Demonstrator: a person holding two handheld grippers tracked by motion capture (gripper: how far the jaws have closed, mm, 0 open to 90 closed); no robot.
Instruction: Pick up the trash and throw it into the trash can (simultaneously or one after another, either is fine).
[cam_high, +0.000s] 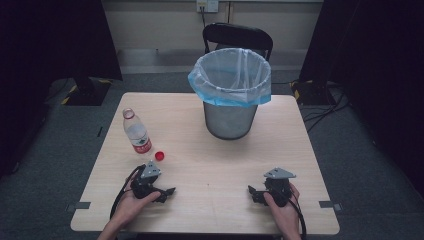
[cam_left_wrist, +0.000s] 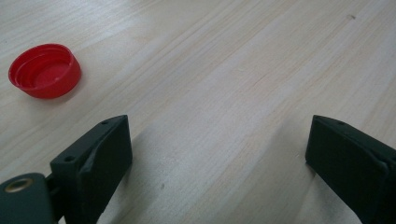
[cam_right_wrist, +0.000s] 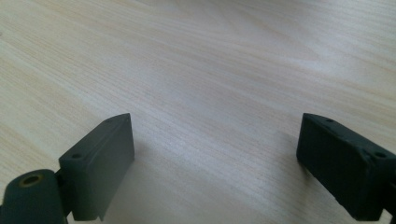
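- The left gripper (cam_high: 169, 192) is held low over the pale wooden table (cam_high: 210, 165) with its jaws spread wide and nothing between them; in the left gripper view (cam_left_wrist: 217, 154) bare wood is seen between the black pads
- The right gripper (cam_high: 252, 192) is likewise spread to its widest and empty, and in the right gripper view (cam_right_wrist: 215, 154) bare table is seen between its jaws
- The small red plastic screw cap (cam_high: 159, 155) lies mouth-up on the table, just beside the foot of the clear plastic water bottle with the red label (cam_high: 136, 131) and near the left gripper; in the left gripper view the cap (cam_left_wrist: 45, 70) is seen well off to one side of the jaws
- Because the cap is low and round, it could be skidded across the smooth wood if it is approached off-centre or pinched on its rim
- The open bottle could be tipped by a jaw or cable swung past it; whether water is left inside cannot be told for certain, so a spill is possible
- The grey mesh waste bin lined with a thin blue-edged plastic bag (cam_high: 230, 92) stands well apart at the far side; a thing carried there could be dropped short, or the loose liner could be snagged and dragged
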